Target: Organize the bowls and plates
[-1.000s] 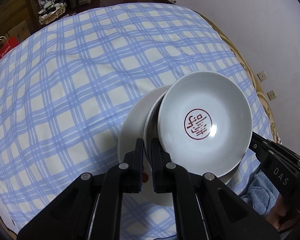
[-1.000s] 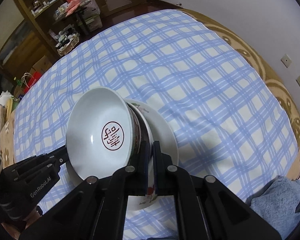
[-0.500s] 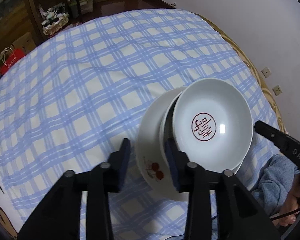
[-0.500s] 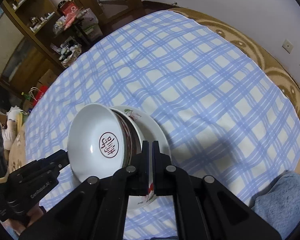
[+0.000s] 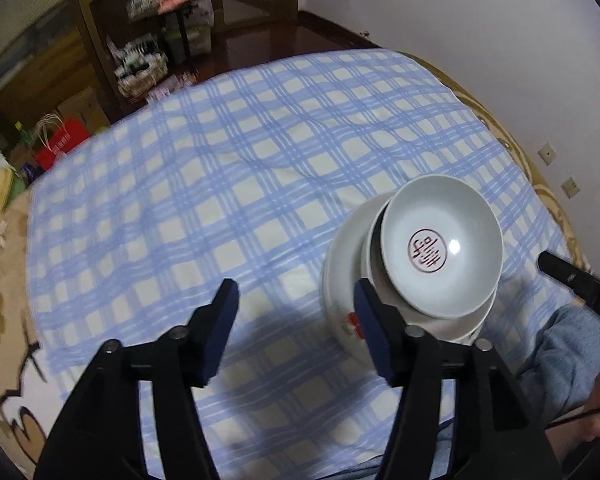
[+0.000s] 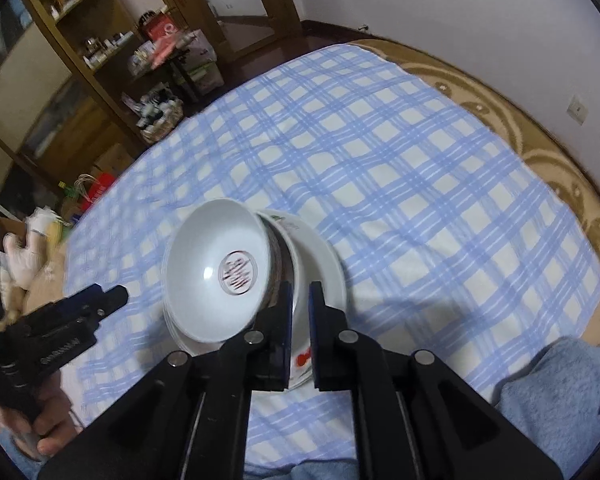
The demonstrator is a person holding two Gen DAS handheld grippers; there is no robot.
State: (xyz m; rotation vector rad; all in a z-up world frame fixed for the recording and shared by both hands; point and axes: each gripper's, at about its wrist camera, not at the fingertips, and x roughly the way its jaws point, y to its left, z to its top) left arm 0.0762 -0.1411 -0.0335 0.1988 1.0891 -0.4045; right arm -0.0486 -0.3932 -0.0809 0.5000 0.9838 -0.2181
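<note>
On the blue-checked cloth sits one stack: a wide white plate (image 5: 340, 248) (image 6: 324, 264) with a red fruit print, a dark-patterned bowl (image 6: 277, 256), and on top a tilted white bowl (image 5: 440, 248) (image 6: 216, 272) with a red round emblem. My left gripper (image 5: 295, 286) (image 6: 104, 300) hangs above the cloth just left of the stack. Its jaws are opening, and only cloth shows between them. My right gripper (image 6: 300, 288) (image 5: 548, 260) is shut with a hairline gap. It is drawn back off the plate's right rim and holds nothing.
The checked cloth (image 5: 240, 184) covers a round table edged in tan pattern (image 6: 540, 152). A white wall with sockets (image 6: 576, 108) runs close on the right. Wooden shelves (image 6: 112, 60) and a red bag (image 5: 60, 140) stand beyond the far edge. A light blue fabric (image 6: 560, 392) lies at the near right.
Both grippers were shut at the plate's rim. The left one has opened wide and lifted back. The right one has pulled away too, and the stack now looks smaller and farther off.
</note>
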